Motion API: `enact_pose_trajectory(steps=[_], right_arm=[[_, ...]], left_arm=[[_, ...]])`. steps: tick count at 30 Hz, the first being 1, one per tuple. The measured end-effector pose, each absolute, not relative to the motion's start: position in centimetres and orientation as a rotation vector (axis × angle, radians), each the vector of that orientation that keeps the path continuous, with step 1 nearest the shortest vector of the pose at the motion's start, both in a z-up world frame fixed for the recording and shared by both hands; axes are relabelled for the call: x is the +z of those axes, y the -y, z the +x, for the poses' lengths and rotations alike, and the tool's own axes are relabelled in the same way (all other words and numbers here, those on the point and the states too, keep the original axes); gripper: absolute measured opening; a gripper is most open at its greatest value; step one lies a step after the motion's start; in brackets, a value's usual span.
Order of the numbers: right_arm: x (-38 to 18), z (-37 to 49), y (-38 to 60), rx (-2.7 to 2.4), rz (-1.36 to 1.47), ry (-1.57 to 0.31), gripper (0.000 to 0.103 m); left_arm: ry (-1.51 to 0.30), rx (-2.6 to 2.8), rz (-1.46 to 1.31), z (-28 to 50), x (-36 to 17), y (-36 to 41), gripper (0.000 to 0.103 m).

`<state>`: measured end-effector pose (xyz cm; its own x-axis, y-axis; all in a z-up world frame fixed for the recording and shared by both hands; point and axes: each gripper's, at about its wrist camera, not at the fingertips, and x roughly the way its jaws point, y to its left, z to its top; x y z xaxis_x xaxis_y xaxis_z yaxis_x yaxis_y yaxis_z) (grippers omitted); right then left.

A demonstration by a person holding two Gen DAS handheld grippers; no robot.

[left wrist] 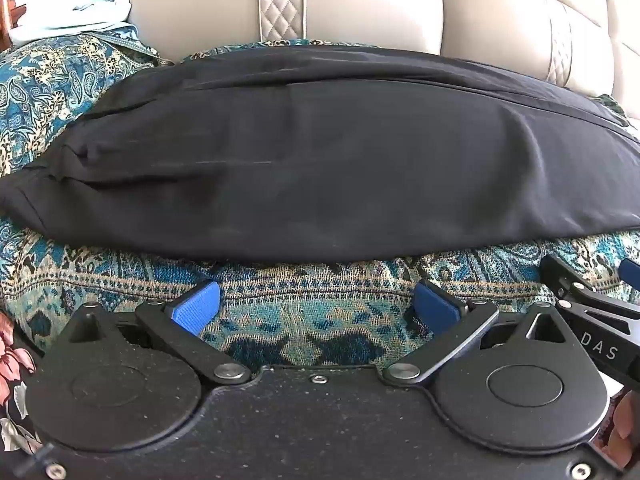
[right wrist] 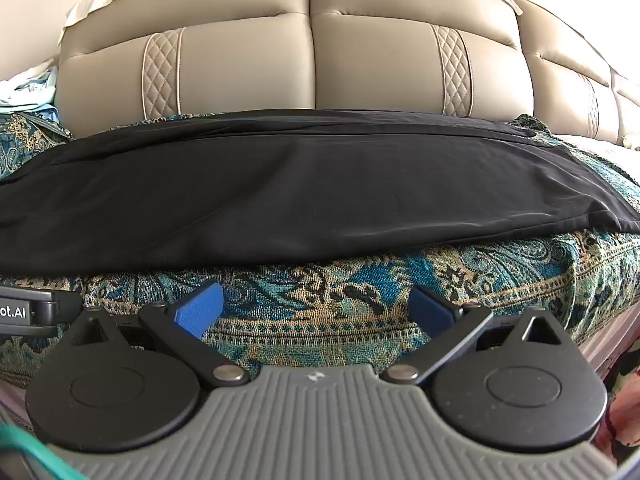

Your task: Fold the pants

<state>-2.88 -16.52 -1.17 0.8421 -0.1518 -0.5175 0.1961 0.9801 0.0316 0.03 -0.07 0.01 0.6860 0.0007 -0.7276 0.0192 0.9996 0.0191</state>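
Observation:
Black pants [left wrist: 320,160] lie flat and lengthwise across a sofa seat, laid as a long band; they also show in the right wrist view [right wrist: 300,192]. My left gripper [left wrist: 316,306] is open and empty, just short of the pants' near edge, above the patterned cover. My right gripper [right wrist: 316,306] is open and empty too, at the same distance from the near edge. The right gripper's fingers [left wrist: 592,296] show at the right edge of the left wrist view, so the two grippers sit side by side.
A teal and gold paisley cover [left wrist: 304,320] drapes the seat under the pants, also in the right wrist view [right wrist: 360,292]. The beige quilted sofa back [right wrist: 312,60] rises behind. Light blue cloth [left wrist: 80,12] lies at the far left.

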Motion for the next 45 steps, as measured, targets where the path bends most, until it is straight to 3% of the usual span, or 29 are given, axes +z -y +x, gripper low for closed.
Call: enact_pose_trajectory(steps=[45], right_arm=[[-1.02, -2.67, 16.46, -0.184, 0.082, -0.537, 0.103]], left_arm=[[-0.815, -0.002, 0.019, 0.04, 0.01, 0.01, 0.103]])
